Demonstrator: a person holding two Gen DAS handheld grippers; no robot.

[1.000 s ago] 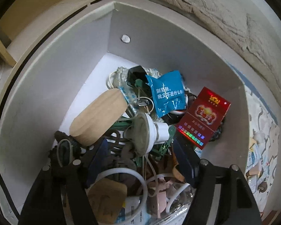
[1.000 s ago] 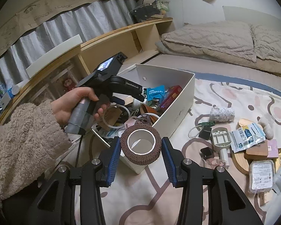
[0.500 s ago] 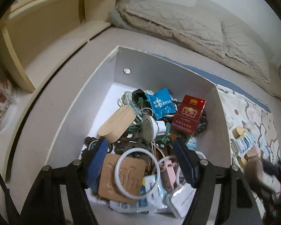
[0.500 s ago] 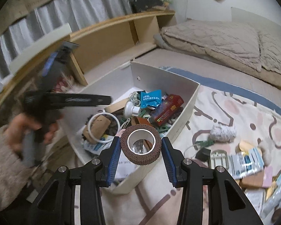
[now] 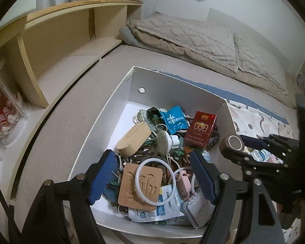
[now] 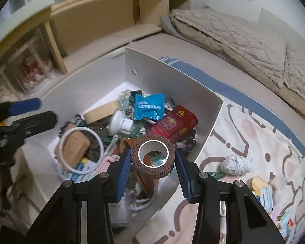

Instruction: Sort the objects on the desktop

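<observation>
Brown tape roll [image 6: 153,157] pinched betw. right gripper [image 6: 153,162] pads, bore axis toward cam, hanging over white box [image 6: 173,75] near corner. Below: red carton [image 6: 173,124], blue packet [image 6: 149,106], white ring [image 6: 80,150]. Left gripper [image 5: 153,175] empty above box, jaws opening.

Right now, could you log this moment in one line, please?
right gripper: shut on brown tape roll, over white box | left gripper: opening, empty

Storage box [image 5: 120,87] on floor, shelf unit [image 5: 57,40] to its left, bedding [image 5: 203,40] behind, patterned mat [image 6: 260,134] to its right. In box: cigarette pack [image 5: 200,129] right of wooden block [image 5: 133,140]; plastic ring [image 5: 155,180] on embossed coaster [image 5: 138,185]. Crumpled tissue [image 6: 235,164] on mat.
</observation>
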